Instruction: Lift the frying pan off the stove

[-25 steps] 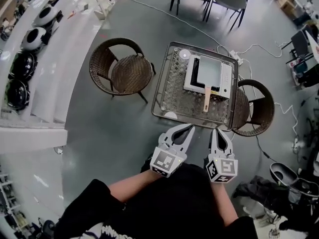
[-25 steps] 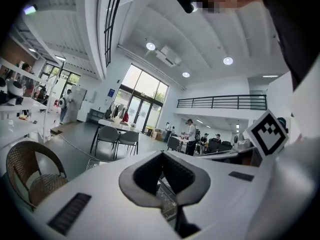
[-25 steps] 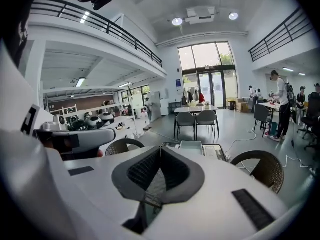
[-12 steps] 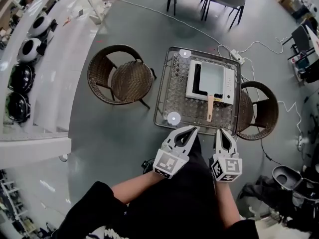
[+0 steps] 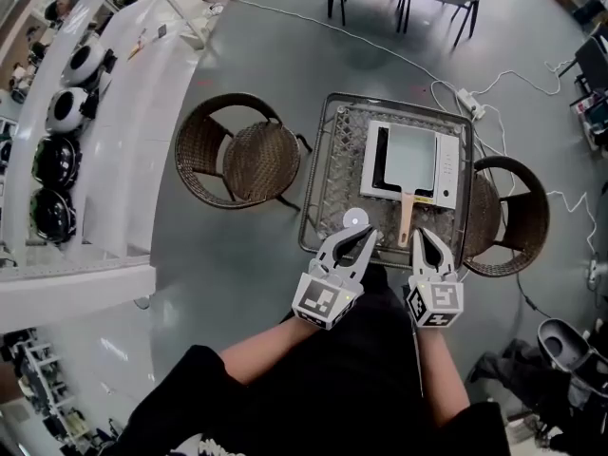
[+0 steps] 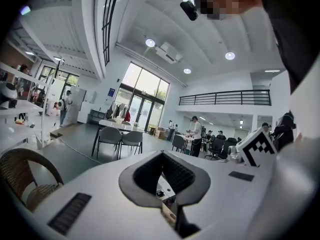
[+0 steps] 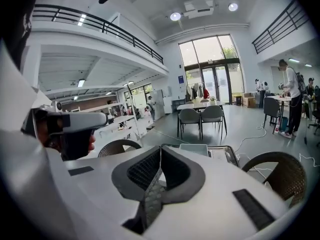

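Progress stands at the very start, as we judge it: the frying pan [image 5: 407, 154] sits flat on the stove [image 5: 446, 164] and has not been lifted. Its wooden handle [image 5: 406, 221] runs off the stove's near side toward us and ends close to the near rim of the table [image 5: 337, 174].

Our left gripper [image 5: 367, 236] and right gripper [image 5: 424, 236] both hover on the near side of the stove, about at that rim. The right one's tips are just to the right of the handle's end. The left one's are further left, beside a small white disc [image 5: 354, 218]. How high they ride above the handle we cannot tell. Each has its jaws closed together with nothing between them. So everything is left to do: part the jaws, take the handle, raise the pan clear.

As for room, the handle side of the stove is open to us. Left of the stove the table top is bare but for the disc. Right of the stove only a thin strip of table remains before the rim, and a wicker chair [image 5: 513, 217] is tucked close there, so swinging that way looks tight. A second wicker chair [image 5: 237, 150] stands left of the stove, apart from the table. Nothing shows above the stove, so straight up seems free.
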{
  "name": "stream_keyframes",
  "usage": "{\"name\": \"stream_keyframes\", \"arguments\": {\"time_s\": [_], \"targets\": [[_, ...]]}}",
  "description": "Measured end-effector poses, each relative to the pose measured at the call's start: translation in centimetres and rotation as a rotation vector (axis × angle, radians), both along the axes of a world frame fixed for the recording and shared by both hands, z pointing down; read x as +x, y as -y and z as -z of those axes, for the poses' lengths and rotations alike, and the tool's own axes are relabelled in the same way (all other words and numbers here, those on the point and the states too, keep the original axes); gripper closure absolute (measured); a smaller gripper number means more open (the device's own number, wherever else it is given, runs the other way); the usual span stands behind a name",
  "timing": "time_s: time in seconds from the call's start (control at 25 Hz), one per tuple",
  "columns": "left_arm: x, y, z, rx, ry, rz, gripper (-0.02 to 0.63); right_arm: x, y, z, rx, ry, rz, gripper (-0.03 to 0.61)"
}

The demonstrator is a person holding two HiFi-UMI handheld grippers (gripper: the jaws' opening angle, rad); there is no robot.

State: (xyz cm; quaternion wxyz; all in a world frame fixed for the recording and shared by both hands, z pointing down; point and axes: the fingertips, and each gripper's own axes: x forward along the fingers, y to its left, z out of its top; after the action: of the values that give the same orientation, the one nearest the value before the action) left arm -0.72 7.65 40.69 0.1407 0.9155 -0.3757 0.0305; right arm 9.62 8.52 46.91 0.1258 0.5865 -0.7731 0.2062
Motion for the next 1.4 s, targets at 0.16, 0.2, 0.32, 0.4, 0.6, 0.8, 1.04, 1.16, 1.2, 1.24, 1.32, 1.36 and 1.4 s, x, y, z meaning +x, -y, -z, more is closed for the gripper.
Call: {"name": "stream_keyframes", "arguments": {"time_s": [0.16,0.2,0.32,0.4,0.6,0.8,1.04,1.16,1.2,1.24,1.32,1.36,1.4], "targets": [[2.1,2.0,-1.2,-0.007,0.036,-0.013,0.600,1.4,1.9,-2.8,-0.046,-0.032,-0.058,0.548],[2.5,2.5,-1.5,-0.009,0.036,-0.010,0.600,1.6,2.3,-3.5,-0.059,-0.040,-0.068,0.548],[3.1,3.8,-2.9,-0.028,0.048,-0.004,0.600,2.0,3.6,-5.5,-0.104,-0.031,-0.075,0.546],[3.5,4.5,-4.0,-0.062,0.074,-0.007,0.600,2.1,4.5,-6.7,-0.120,-0.020,-0.062,0.546],[5.1,5.8,-5.9,-0.095,0.095,-0.011,0.600,3.4,5.9,-10.6,-0.194,-0.040,-0.057,0.546],[4.2,6.1,-7.6,-0.144,0.106,0.007,0.600,3.0,5.6,-14.3,-0.291,-0.026,-0.053,0.543],[4.1,7.7,-9.3,-0.177,0.133,0.034,0.600,3.7,6.8,-18.7,-0.403,-0.027,-0.051,0.403],[4.1,8.2,-9.4,-0.180,0.139,0.038,0.600,3.4,7.4,-20.8,-0.492,-0.011,-0.041,0.343],[3.9,8.3,-9.5,-0.185,0.146,0.039,0.600,3.2,7.5,-21.5,-0.523,-0.002,-0.044,0.339],[3.7,8.4,-9.7,-0.190,0.150,0.042,0.600,3.0,7.6,-22.2,-0.551,0.007,-0.051,0.331],[3.6,8.8,-9.8,-0.196,0.151,0.054,0.600,2.9,7.6,-23.3,-0.596,0.016,-0.065,0.330],[3.5,9.0,-9.9,-0.200,0.154,0.058,0.600,3.0,7.6,-23.8,-0.613,0.016,-0.069,0.330],[3.5,9.2,-9.9,-0.206,0.156,0.064,0.600,3.1,7.6,-24.2,-0.628,0.018,-0.074,0.330]]}}
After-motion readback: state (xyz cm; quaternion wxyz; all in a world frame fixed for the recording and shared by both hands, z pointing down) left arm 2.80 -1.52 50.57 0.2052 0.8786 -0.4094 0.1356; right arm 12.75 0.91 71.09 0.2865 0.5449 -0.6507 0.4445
